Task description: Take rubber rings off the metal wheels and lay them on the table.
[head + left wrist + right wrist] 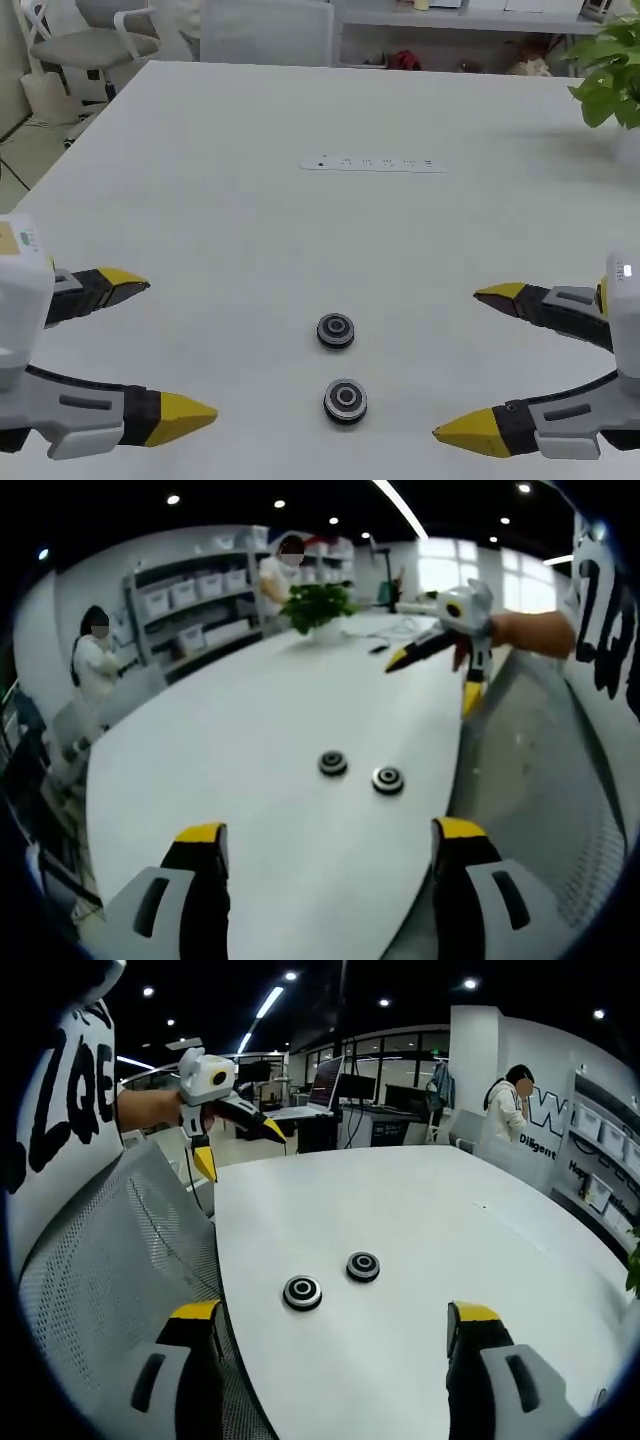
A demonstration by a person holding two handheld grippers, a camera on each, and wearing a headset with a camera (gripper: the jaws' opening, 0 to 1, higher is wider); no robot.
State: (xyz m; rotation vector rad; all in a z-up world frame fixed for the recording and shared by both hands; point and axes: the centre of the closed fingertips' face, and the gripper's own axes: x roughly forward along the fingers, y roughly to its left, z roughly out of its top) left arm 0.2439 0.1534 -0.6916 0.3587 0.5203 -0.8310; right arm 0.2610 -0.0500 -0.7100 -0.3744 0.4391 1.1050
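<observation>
Two small metal wheels with black rubber rings lie flat on the white table: one farther from me (335,331) (333,764) (363,1266), one nearer (345,401) (388,779) (302,1292). My left gripper (170,345) (320,840) hovers to their left, open with nothing between its yellow-tipped jaws. My right gripper (470,362) (335,1320) hovers to their right, also open and empty. Each gripper faces the wheels from its side, well apart from them. The right gripper (440,670) appears across the table in the left gripper view, and the left gripper (235,1140) in the right gripper view.
A white power strip (372,163) lies flat farther back on the table (250,200). A potted plant (612,75) stands at the back right corner. Office chairs (90,45) stand beyond the far edge. People stand by shelves (95,670) in the background.
</observation>
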